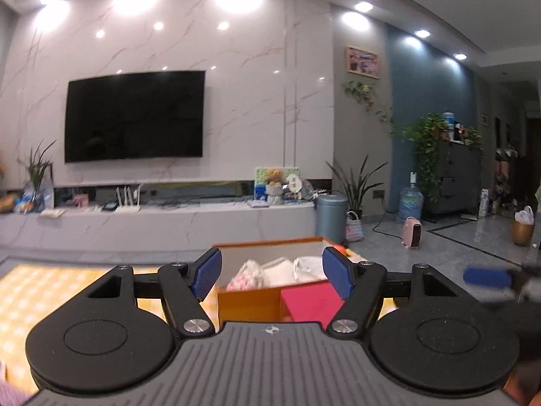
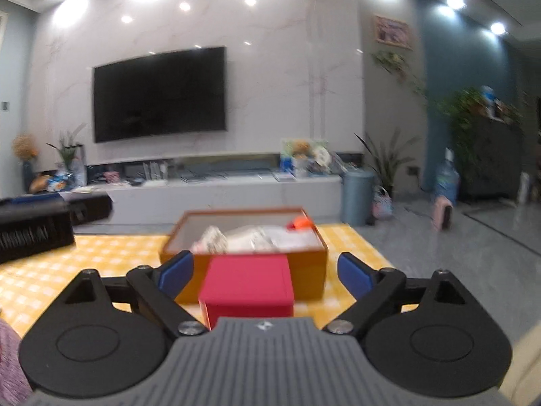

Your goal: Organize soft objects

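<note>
An open orange-brown box (image 1: 248, 302) (image 2: 307, 267) stands on a yellow checked cloth (image 2: 84, 264). It holds several soft packets, pink and white (image 1: 270, 272) (image 2: 250, 237). A red box (image 2: 248, 287) (image 1: 311, 302) stands in front of it. My left gripper (image 1: 272, 275) is open and empty, held above the box's near wall. My right gripper (image 2: 265, 272) is open and empty, with the red box between its blue pads. The right gripper's blue fingertip (image 1: 487, 277) shows blurred at the right of the left wrist view.
An orange object (image 2: 299, 223) lies at the box's far right corner. The left gripper's black body (image 2: 33, 226) is at the left of the right wrist view. Behind are a TV wall (image 1: 135, 115), a low marble console (image 1: 162, 220), a grey bin (image 1: 331, 216) and tiled floor (image 1: 456, 247).
</note>
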